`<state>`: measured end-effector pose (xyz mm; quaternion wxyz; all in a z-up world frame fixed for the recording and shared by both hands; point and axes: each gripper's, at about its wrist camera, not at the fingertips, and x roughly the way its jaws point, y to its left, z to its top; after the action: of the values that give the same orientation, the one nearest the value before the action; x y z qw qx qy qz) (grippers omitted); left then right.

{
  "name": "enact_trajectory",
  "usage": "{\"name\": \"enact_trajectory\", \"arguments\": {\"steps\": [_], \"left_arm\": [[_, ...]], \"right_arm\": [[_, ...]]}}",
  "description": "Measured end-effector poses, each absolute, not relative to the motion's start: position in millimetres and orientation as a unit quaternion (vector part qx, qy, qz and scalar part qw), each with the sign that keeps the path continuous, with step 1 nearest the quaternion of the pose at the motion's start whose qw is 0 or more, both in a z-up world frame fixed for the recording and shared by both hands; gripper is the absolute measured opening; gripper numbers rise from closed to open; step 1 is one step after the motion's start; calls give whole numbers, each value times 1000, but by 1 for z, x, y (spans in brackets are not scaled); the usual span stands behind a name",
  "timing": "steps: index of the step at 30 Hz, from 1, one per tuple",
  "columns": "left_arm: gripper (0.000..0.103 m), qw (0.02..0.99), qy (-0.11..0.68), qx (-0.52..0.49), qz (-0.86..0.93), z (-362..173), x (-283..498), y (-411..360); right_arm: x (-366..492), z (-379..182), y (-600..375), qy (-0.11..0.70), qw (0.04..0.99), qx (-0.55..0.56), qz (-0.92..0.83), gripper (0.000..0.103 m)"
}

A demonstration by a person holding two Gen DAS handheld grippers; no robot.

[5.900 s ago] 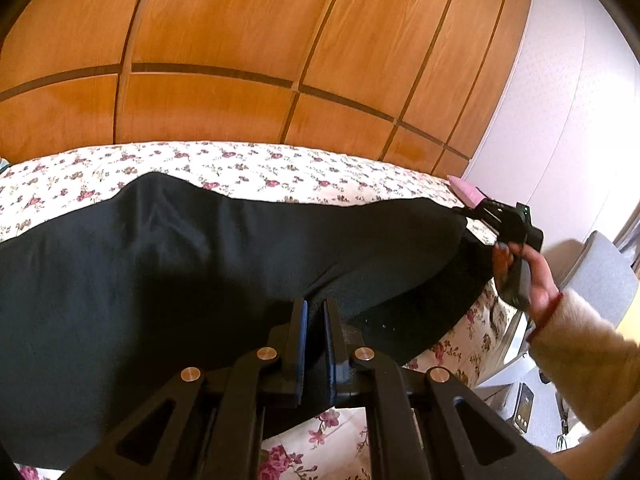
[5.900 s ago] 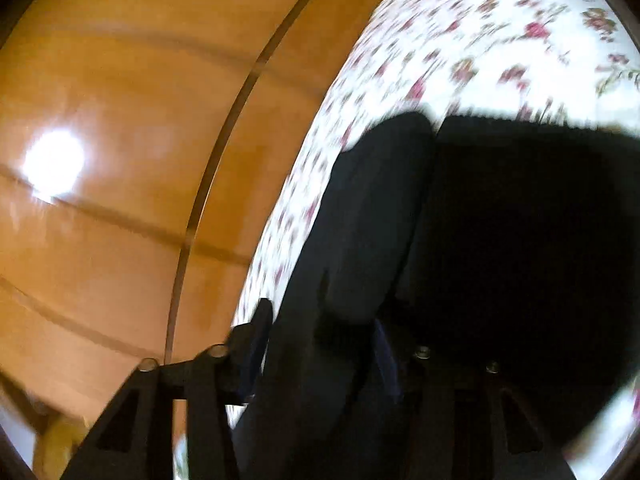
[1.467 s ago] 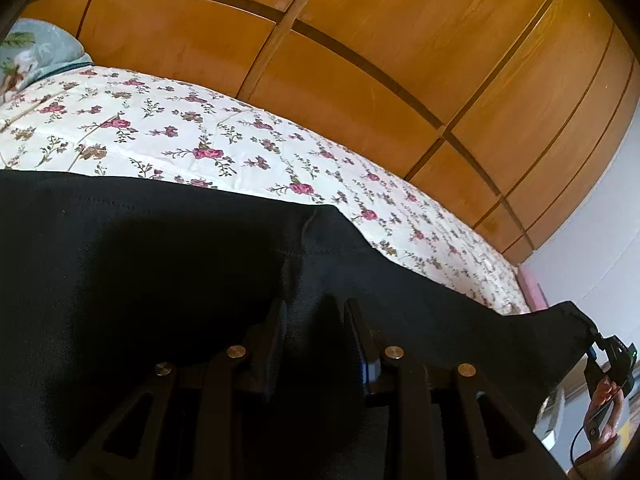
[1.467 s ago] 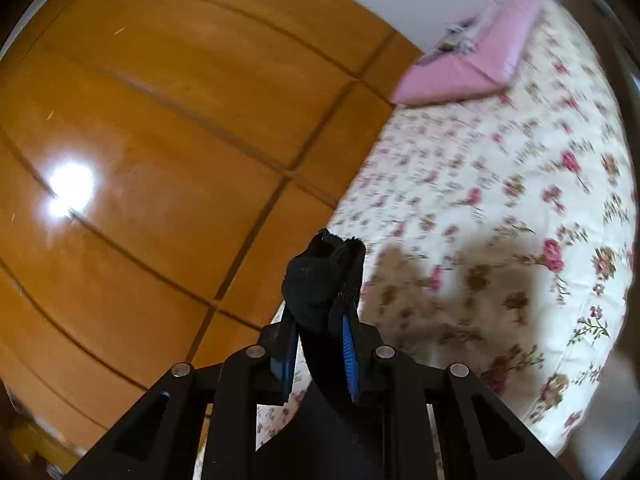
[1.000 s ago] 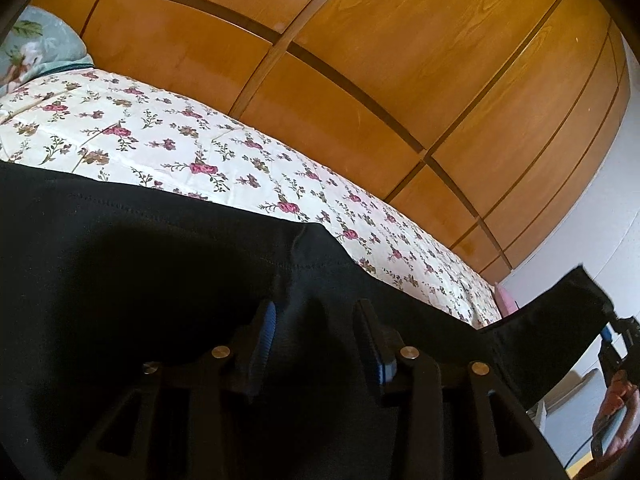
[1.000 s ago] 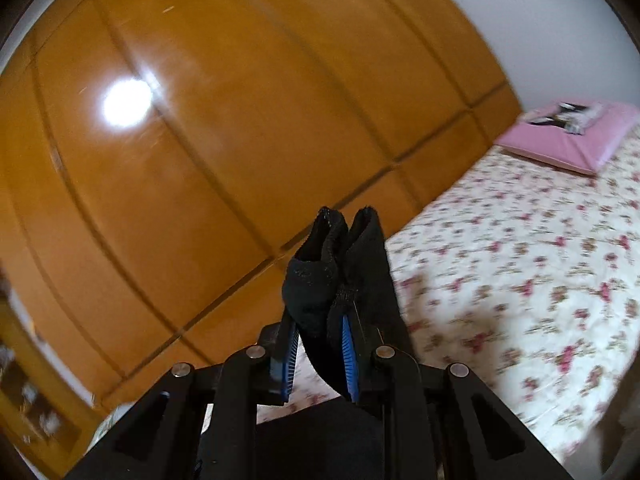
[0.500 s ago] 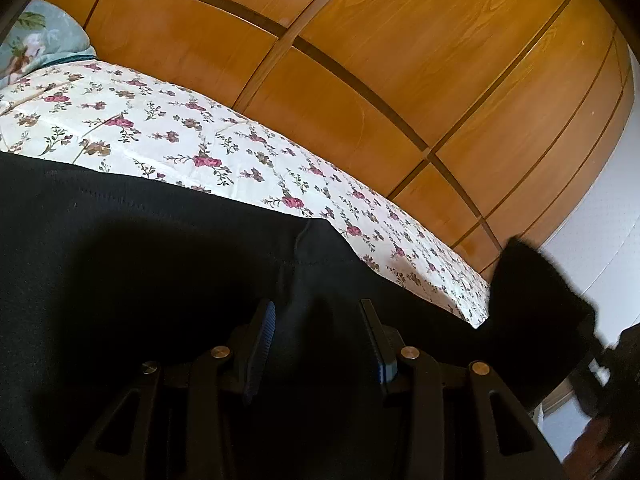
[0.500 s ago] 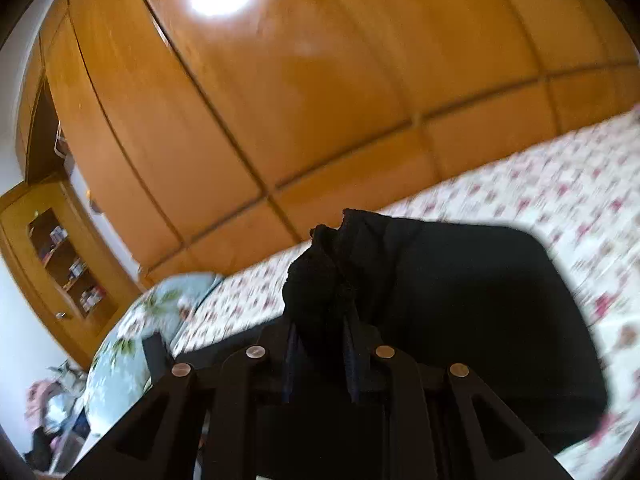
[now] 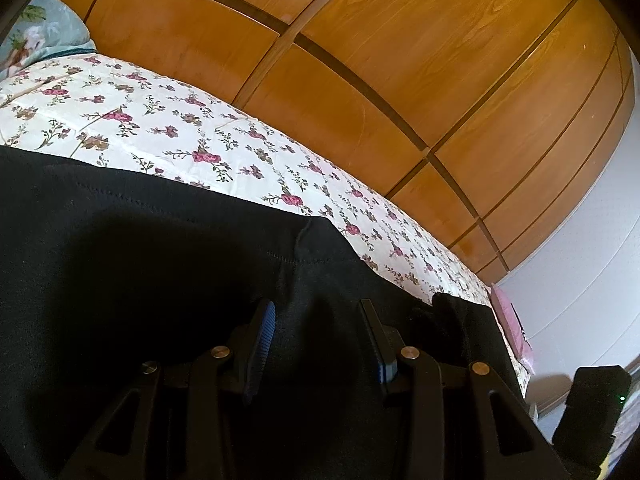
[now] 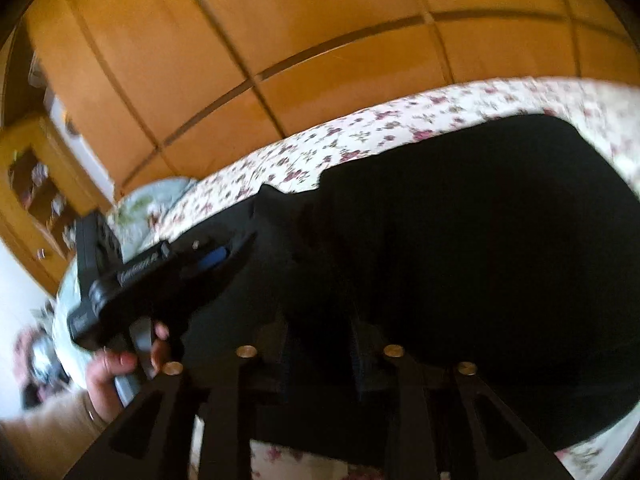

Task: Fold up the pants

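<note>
Black pants (image 9: 160, 280) lie on the floral bed (image 9: 168, 120) beneath both: left hand-held gripper (image 9: 316, 340) apart, right hand-held gripper (image 10: 320, 344) opening (fabric under, unpinched).

The pants (image 9: 160, 280) lie spread on the bed (image 9: 168, 128), with the wardrobe wall (image 9: 400, 60) behind the bed, a pillow (image 9: 36, 36) at its far left end, and another pillow (image 9: 514, 326) at its right end.
</note>
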<state>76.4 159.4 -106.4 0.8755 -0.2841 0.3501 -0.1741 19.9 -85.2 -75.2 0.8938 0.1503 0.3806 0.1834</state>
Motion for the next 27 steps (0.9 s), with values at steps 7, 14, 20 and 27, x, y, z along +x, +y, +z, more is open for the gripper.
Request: {"name": "enact_trajectory", "arguments": {"steps": [7, 14, 20, 27], "left_arm": [[43, 839, 389, -336, -181, -93, 76, 149], [55, 815, 409, -324, -252, -75, 74, 91], [53, 827, 445, -234, -250, -77, 82, 45], [16, 843, 429, -223, -234, -74, 66, 48]], "right_arm": [[-22, -41, -132, 310, 920, 164, 177, 67], [-27, -42, -221, 286, 932, 221, 15, 25], [-3, -44, -257, 292, 922, 254, 3, 25], [40, -47, -243, 331, 924, 189, 26, 21]]}}
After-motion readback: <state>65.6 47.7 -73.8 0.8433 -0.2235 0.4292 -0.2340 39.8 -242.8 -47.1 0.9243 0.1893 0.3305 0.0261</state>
